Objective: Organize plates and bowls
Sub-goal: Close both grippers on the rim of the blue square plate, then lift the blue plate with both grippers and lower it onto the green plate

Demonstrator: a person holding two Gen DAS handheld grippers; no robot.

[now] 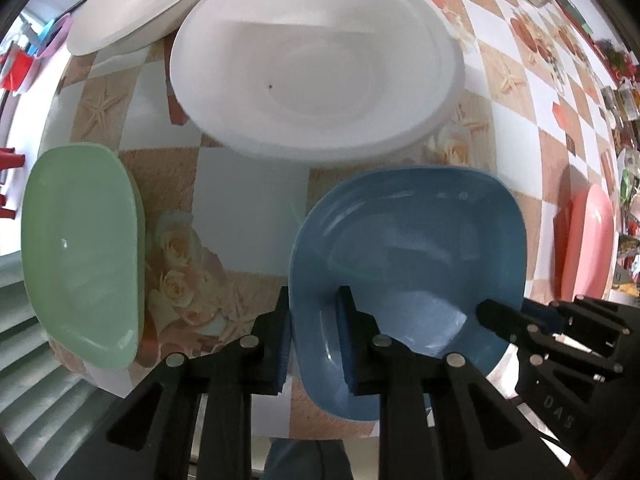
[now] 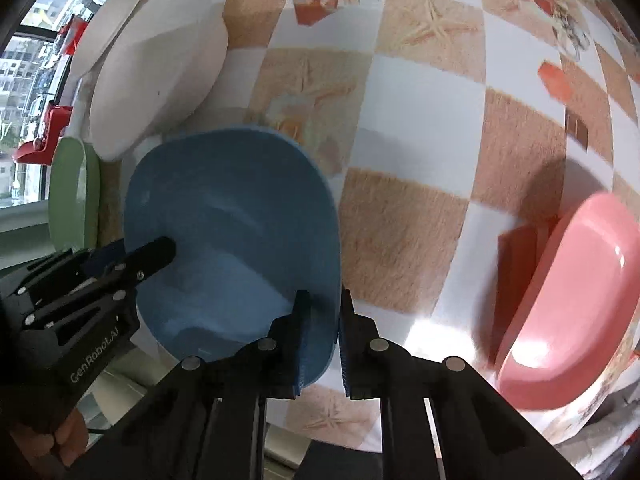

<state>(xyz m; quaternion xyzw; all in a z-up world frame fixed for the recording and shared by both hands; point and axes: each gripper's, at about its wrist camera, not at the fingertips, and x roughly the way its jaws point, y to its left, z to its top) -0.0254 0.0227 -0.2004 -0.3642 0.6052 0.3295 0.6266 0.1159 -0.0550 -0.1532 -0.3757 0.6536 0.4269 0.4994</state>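
Note:
A blue bowl (image 1: 416,248) sits near the table's front edge, and both grippers hold its rim. My left gripper (image 1: 314,328) is shut on its left rim, one finger inside and one outside. My right gripper (image 2: 324,332) is shut on its right rim (image 2: 240,240); its finger (image 1: 504,320) shows in the left wrist view, reaching into the bowl. A stack of white plates (image 1: 316,64) lies behind the bowl. A green bowl (image 1: 80,248) lies at the left, a pink bowl (image 2: 572,300) at the right.
A second white plate (image 1: 136,4) lies at the back left, partly under the stack. The checked tablecloth (image 2: 420,120) with starfish and roses covers the table. The table's front edge runs just below the grippers. Clutter lines the far right edge.

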